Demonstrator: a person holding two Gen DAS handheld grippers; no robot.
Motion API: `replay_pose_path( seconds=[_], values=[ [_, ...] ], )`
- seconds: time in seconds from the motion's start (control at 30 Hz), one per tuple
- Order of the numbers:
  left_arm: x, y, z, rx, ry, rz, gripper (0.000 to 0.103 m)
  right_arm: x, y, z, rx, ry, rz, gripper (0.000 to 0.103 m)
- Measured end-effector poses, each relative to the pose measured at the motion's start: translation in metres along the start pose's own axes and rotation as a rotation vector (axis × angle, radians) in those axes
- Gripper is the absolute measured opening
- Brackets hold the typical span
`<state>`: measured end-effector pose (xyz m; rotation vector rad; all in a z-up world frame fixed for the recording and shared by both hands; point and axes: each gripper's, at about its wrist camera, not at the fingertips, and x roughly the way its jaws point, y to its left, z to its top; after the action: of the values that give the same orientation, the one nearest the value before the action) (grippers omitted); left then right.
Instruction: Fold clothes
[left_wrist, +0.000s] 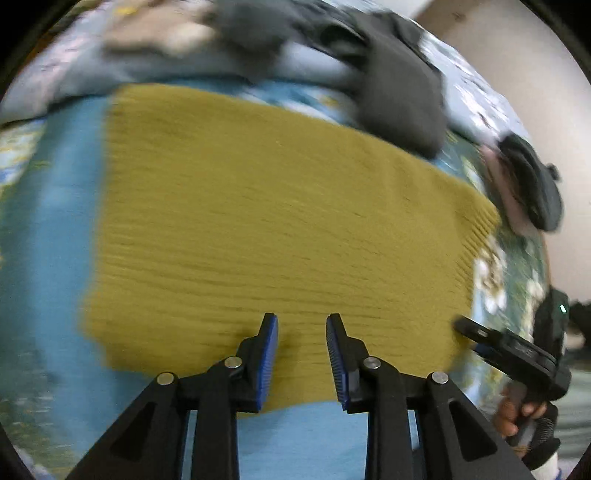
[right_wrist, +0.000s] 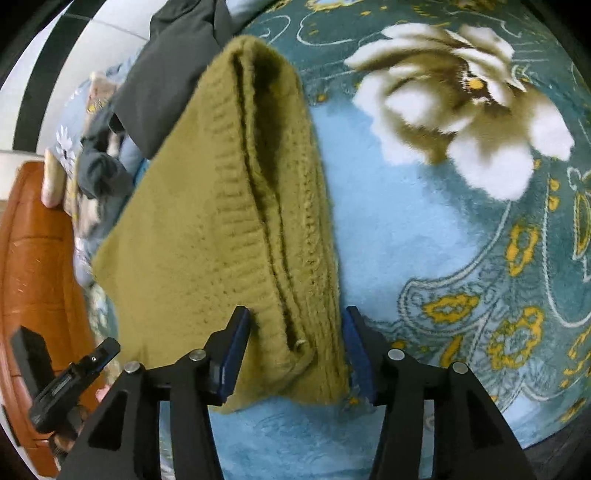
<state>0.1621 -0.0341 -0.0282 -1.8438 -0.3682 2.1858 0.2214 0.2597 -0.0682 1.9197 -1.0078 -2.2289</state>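
We are working on a mustard knit sweater that is lying folded flat on a blue floral blanket.

Left gripper: its jaws are standing apart with nothing between the pads, hovering over the sweater's near edge. In the left wrist view the sweater is spreading from 9 o'clock to 3 o'clock ahead of the fingers, its ribbed hem at about 3 o'clock. The view is blurred, so we cannot tell whether the tips are touching the knit. For a clean fold, we are advising that this gripper take only the near edge, all layers together, before lifting.

Right gripper: its jaws are set wide and are straddling the thick stacked edge of the sweater. The left pad is just beside the knit and the right pad looks to be against it; no squeeze is visible. In the right wrist view the folded edge is running from 6 o'clock up to 12 o'clock. We are judging that both grippers should close at matching depth, so the layers do not slide apart.

Dark garments are lying at 1 o'clock beyond the sweater, touching its far edge; we should be keeping the fold clear of them.
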Motion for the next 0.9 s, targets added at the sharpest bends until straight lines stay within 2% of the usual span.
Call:
replay_pose_path(
  seconds=[0.1,0.17,0.23,0.27,0.3,0.47,0.57,0.63,0.7,0.8,0.9],
  values=[
    [0.024,-0.029,-0.004,0.058,0.02,-0.005,0.03,-0.002,-0.001,0.004,0.013,-0.042,0.009,0.053],
    [0.034,-0.045,-0.012,0.105,0.045,0.009,0.03,0.0,0.001,0.006,0.026,-0.034,0.015,0.053],
    [0.041,-0.055,-0.014,0.145,0.038,0.042,0.03,0.002,0.005,0.005,0.029,-0.022,0.014,0.039],
    [0.042,-0.056,-0.016,0.152,0.034,0.048,0.03,0.003,0.007,0.005,0.033,-0.01,0.021,0.027],
    [0.043,-0.055,-0.017,0.149,0.034,0.048,0.03,0.002,0.007,0.005,0.042,-0.008,0.039,0.021],
    [0.05,-0.054,-0.02,0.132,0.035,0.031,0.03,-0.018,0.013,0.012,0.098,-0.045,0.129,0.018],
    [0.049,-0.05,-0.025,0.121,0.039,0.007,0.03,-0.028,0.049,0.02,0.027,-0.071,0.116,0.018],
    [0.038,-0.036,-0.026,0.075,0.052,-0.049,0.03,-0.035,0.08,0.024,-0.047,-0.09,0.092,0.018],
    [0.016,-0.006,-0.023,-0.024,0.038,-0.126,0.03,-0.048,0.108,0.02,-0.171,-0.114,0.032,0.018],
    [-0.015,0.047,-0.014,-0.15,-0.029,-0.177,0.03,-0.057,0.158,0.012,-0.348,-0.14,-0.017,0.018],
    [-0.045,0.102,-0.005,-0.277,-0.097,-0.226,0.03,-0.061,0.194,0.001,-0.488,-0.151,-0.018,0.018]
  ],
)
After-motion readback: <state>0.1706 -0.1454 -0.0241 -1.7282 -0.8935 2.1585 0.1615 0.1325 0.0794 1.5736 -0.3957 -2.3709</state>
